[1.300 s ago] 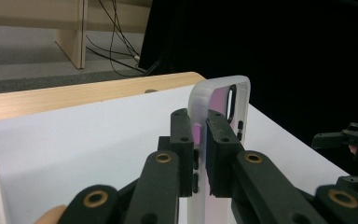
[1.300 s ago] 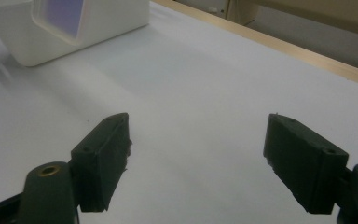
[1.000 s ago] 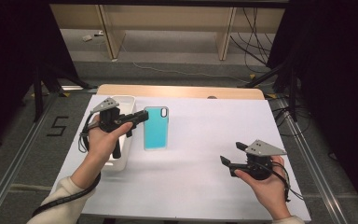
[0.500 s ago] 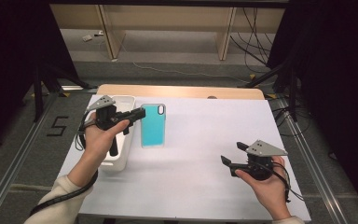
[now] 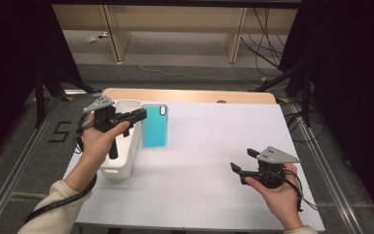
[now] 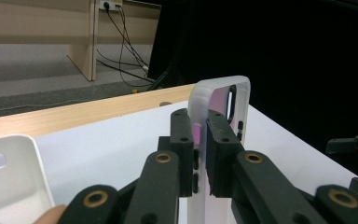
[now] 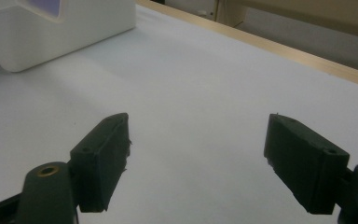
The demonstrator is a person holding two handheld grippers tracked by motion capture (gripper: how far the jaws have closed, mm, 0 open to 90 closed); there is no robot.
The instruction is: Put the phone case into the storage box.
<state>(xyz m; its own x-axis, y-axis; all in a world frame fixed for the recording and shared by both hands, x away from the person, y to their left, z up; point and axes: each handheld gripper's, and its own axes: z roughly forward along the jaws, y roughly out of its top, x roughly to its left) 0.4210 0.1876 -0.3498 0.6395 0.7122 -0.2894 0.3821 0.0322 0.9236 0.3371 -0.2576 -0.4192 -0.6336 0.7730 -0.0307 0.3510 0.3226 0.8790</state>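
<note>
A teal phone case [image 5: 155, 126] with a camera cut-out hangs flat beside the white bin [image 5: 122, 168], held by its left edge. My left gripper [image 5: 140, 116] is shut on that edge, above the bin's rim. In the left gripper view the case [image 6: 221, 98] looks frosted and stands up between the two black pads, with my left gripper [image 6: 200, 140] pinching its side wall. My right gripper [image 5: 239, 165] hovers open over the table at the near right. In the right gripper view my right gripper [image 7: 198, 161] has nothing between its wide-apart jaws.
The white sheet on the table [image 5: 209, 141] lies bare between the two hands. A wooden edge [image 5: 190, 95] runs along the far side. The bin's corner [image 7: 60, 28] sits at the far left in the right gripper view. Cables and desk legs lie on the floor beyond.
My left gripper has carried the phone case slightly left and away, closer to the bin. The right gripper has stayed where it was.
</note>
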